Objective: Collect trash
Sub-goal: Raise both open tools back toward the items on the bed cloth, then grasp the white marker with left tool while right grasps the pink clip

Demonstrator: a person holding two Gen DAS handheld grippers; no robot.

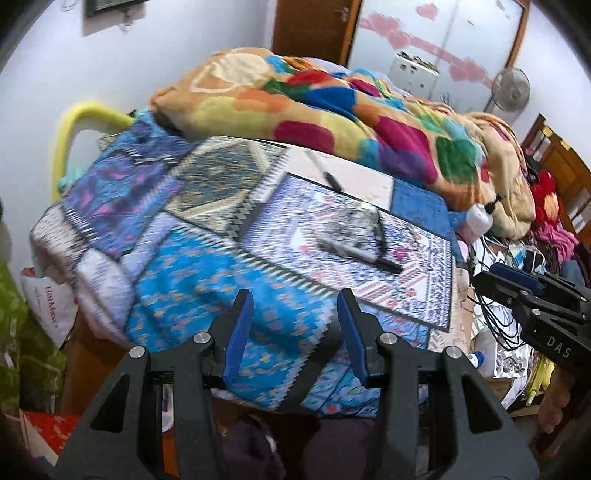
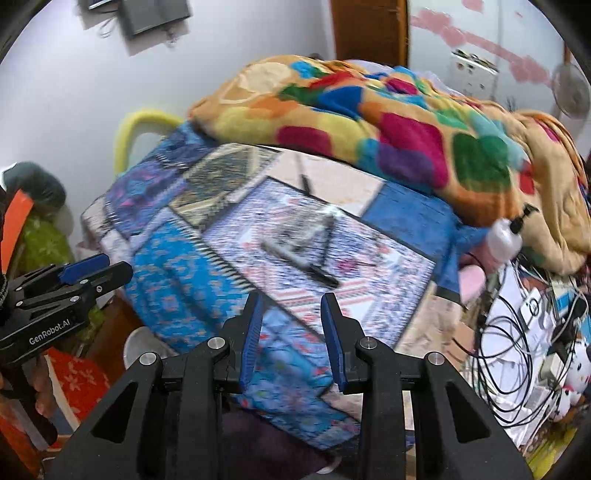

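Blue patchwork cloth (image 1: 207, 258) covers the bed, its panels patterned in teal, purple and white, blurred in both views. At the middle of the left wrist view, towards one o'clock, lies a crumpled clear wrapper (image 1: 351, 225) with a black pen (image 1: 384, 254) beside it and a second dark pen (image 1: 332, 181) further up at twelve. A bright blanket (image 1: 332, 110) of red, green, blue and yellow patches is heaped along the far side of the bed, from eleven to two o'clock. A white pump bottle (image 2: 504, 236) sits at its right end, above a tangle of black and white cables (image 2: 517, 332) at three to four o'clock. White wall, a brown door (image 1: 314, 26) and a mirrored panel fill the top; a yellow curved tube (image 1: 74, 125) stands at nine to ten.

Low in its own view, the left gripper (image 1: 291, 299) has its blue-padded jaws spread over the cloth with nothing between them. Jaws on the right gripper (image 2: 291, 302) stand narrower but parted, also empty. Neither touches the wrapper.
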